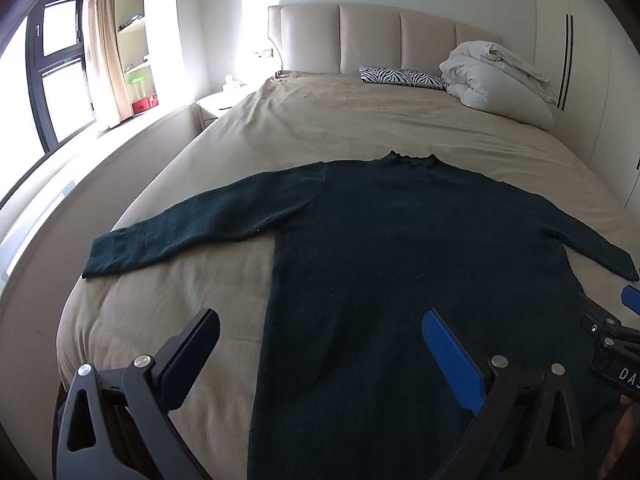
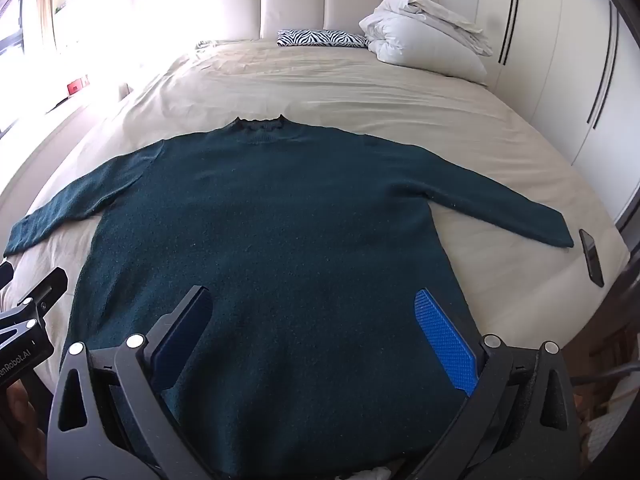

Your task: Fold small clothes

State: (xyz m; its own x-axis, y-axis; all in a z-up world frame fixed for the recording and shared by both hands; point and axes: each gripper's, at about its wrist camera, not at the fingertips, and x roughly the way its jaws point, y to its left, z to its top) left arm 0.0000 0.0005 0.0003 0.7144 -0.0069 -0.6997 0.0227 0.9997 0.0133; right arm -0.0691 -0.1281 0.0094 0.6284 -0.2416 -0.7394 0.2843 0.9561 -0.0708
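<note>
Garment: dark green sweater [image 2: 280, 216] lies flat on the bed [image 2: 360, 88], sleeves spread, collar pointing toward the headboard.
Left tongs [image 1: 320, 360]: spread wide, empty, above the hem.
Right tongs [image 2: 316, 344]: spread wide, empty, above the hem.
Risk: thick knit may bunch if pinched unevenly; the phone [image 2: 591, 254] beside the right cuff could snag.

Home bedroom: bed [image 2: 360, 92], padded headboard [image 1: 372, 36], wardrobe [image 2: 560, 60], curtained window [image 1: 60, 72].
</note>
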